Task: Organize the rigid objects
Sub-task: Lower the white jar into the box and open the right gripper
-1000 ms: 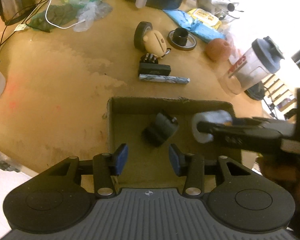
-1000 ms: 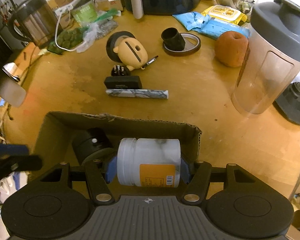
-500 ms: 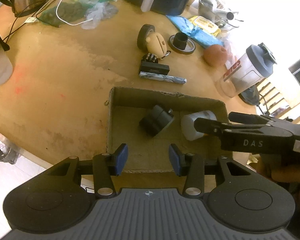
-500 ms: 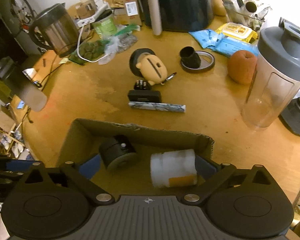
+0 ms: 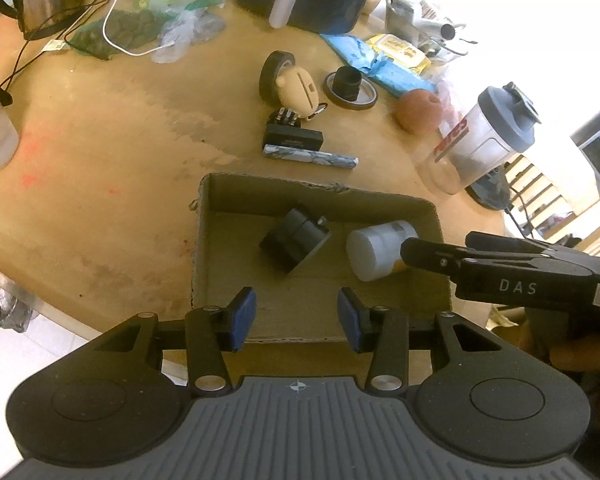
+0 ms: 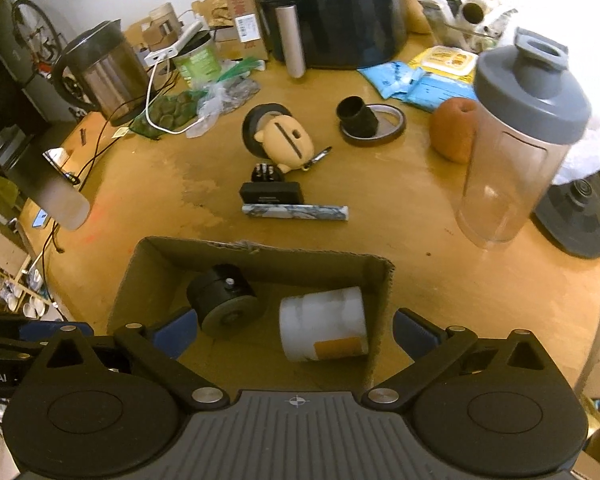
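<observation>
- Your right gripper (image 6: 294, 330) has just been opening; its jaws now stand wide apart, touching nothing.
- The white jar (image 6: 324, 330) lies on its side in the cardboard box (image 6: 260, 256), beside the black cylinder (image 6: 224, 300).
- Your left gripper (image 5: 296, 314) hangs partly open and empty over the box's near edge.

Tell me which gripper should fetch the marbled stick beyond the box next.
Probably the left gripper: empty, jaws part open and clear of the cardboard box, with the marbled stick ahead of it. The right gripper, wide open, straddles the white jar lying in the box.
</observation>
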Action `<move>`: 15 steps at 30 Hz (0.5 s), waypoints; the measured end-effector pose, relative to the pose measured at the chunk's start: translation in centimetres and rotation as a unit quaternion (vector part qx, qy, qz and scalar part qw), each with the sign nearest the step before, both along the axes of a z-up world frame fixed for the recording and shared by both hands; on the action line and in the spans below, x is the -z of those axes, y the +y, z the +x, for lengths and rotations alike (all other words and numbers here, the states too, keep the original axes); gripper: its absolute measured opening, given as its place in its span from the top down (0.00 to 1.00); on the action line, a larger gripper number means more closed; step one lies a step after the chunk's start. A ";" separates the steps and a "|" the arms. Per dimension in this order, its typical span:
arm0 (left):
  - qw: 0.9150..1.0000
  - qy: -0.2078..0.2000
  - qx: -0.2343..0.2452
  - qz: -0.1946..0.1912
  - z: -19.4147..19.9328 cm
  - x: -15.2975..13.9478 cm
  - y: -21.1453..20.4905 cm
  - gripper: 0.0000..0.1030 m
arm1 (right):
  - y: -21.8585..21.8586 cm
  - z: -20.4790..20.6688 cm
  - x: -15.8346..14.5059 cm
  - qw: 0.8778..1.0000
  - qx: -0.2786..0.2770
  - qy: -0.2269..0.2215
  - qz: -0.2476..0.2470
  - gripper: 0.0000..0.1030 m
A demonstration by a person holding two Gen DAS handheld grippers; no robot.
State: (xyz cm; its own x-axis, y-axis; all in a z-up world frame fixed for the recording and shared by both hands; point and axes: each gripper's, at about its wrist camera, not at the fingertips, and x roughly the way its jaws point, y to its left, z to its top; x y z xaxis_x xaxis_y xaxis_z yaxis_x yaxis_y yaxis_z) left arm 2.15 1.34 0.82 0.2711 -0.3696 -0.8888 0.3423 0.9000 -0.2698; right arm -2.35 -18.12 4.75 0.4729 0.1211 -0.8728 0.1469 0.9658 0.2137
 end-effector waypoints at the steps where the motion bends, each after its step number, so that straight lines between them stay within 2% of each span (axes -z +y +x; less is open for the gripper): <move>1: 1.000 -0.002 -0.001 0.001 -0.1 -0.1 0.0 0.57 | -0.1 -0.1 0.0 1.000 0.002 0.000 -0.001 0.00; 15: 0.999 -0.017 -0.001 0.030 0.3 -0.4 -0.5 0.56 | -0.6 -0.5 0.1 1.000 0.013 0.012 -0.015 0.00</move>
